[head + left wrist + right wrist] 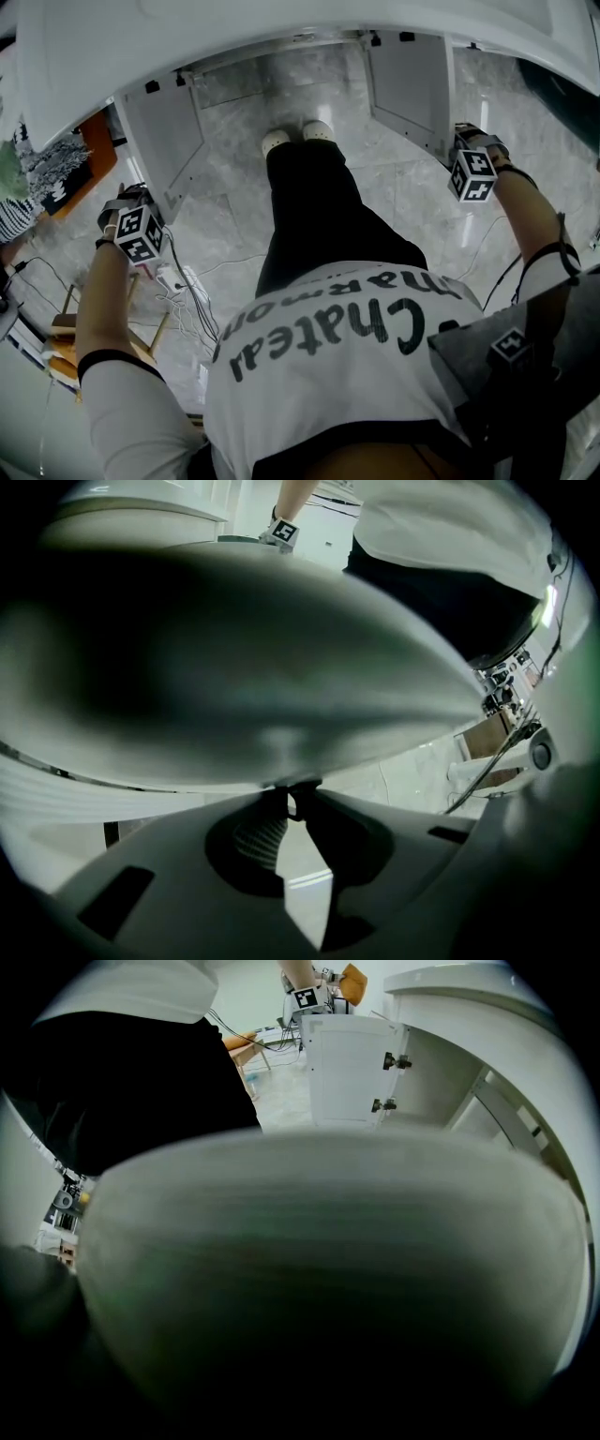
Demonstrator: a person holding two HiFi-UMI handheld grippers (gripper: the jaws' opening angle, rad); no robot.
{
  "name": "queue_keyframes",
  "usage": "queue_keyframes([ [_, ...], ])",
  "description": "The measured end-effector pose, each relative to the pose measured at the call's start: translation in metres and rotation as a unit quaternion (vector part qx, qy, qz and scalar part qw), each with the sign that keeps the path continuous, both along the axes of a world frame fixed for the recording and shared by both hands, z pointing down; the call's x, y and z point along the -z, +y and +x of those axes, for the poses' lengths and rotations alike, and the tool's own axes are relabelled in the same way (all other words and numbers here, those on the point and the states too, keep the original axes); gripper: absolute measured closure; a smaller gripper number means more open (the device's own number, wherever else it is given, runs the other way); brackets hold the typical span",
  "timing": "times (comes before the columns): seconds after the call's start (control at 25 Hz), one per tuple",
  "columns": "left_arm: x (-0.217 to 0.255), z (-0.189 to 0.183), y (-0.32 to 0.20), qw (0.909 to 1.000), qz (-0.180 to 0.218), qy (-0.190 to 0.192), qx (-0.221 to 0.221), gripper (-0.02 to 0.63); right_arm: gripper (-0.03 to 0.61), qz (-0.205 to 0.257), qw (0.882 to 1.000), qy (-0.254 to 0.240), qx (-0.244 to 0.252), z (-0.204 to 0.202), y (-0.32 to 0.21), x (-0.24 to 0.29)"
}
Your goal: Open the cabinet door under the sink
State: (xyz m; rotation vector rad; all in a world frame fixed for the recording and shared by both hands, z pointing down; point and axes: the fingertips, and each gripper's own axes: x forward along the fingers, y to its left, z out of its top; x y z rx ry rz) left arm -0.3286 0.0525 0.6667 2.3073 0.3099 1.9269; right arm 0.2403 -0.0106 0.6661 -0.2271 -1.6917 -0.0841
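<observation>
Both doors of the cabinet (272,52) are standing swung out over the pale stone floor (234,192), one at each side of the opening. The left door (164,141) is hanging from the cabinet's left edge and the right door (408,84) from its right edge. The cabinet's inside is being hidden by the white top (187,28) above it.

The left gripper (291,797) is being held at the free edge of the left door. In the left gripper view its jaws are drawn almost together, with only a thin slit left between them. Their tips are pinching the edge of a large blurred grey surface, which is the door seen from very close. That blur is filling the upper half of that view.

The right gripper (466,167) is being held at the free edge of the right door. The right gripper view is almost wholly covered by a blurred pale surface that fades to black at the bottom. The jaws are therefore not being shown, and whether they are spread or clamped cannot be told.

Part of the floor is being covered by the person's dark trousers, with pale shoes (295,136) showing at the cabinet's front edge. Cables (187,291) are lying on the floor beside the left door.
</observation>
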Motion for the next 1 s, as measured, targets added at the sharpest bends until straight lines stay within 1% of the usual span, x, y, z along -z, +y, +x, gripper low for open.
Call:
queue_keyframes([
  [0.28, 0.000, -0.002, 0.001, 1.0000, 0.004, -0.004, 0.002, 0.560, 0.511, 0.010, 1.000, -0.001, 0.012, 0.001, -0.003, 0.000],
  [0.4, 0.000, -0.003, 0.001, 1.0000, 0.004, -0.006, 0.004, 0.560, 0.515, 0.003, 1.000, 0.004, 0.022, 0.004, -0.004, 0.000],
  [0.48, 0.000, -0.003, 0.002, 0.9999, 0.000, -0.007, 0.012, 0.560, 0.515, -0.005, 1.000, 0.010, 0.028, 0.005, -0.004, 0.000],
  [0.6, 0.000, 0.001, 0.004, 0.9996, -0.007, -0.009, 0.026, 0.560, 0.511, -0.011, 1.000, 0.019, 0.021, 0.006, -0.003, 0.001],
  [0.68, 0.001, 0.002, 0.004, 0.9994, -0.005, -0.011, 0.032, 0.559, 0.509, -0.011, 0.999, 0.029, 0.021, 0.006, -0.003, 0.002],
  [0.88, 0.001, 0.003, 0.004, 0.9990, 0.003, -0.017, 0.040, 0.555, 0.509, -0.006, 0.998, 0.050, 0.048, 0.010, -0.005, 0.002],
  [1.0, 0.001, 0.002, 0.005, 0.9986, 0.008, -0.022, 0.047, 0.538, 0.511, -0.006, 0.998, 0.056, 0.041, 0.010, -0.005, 0.003],
])
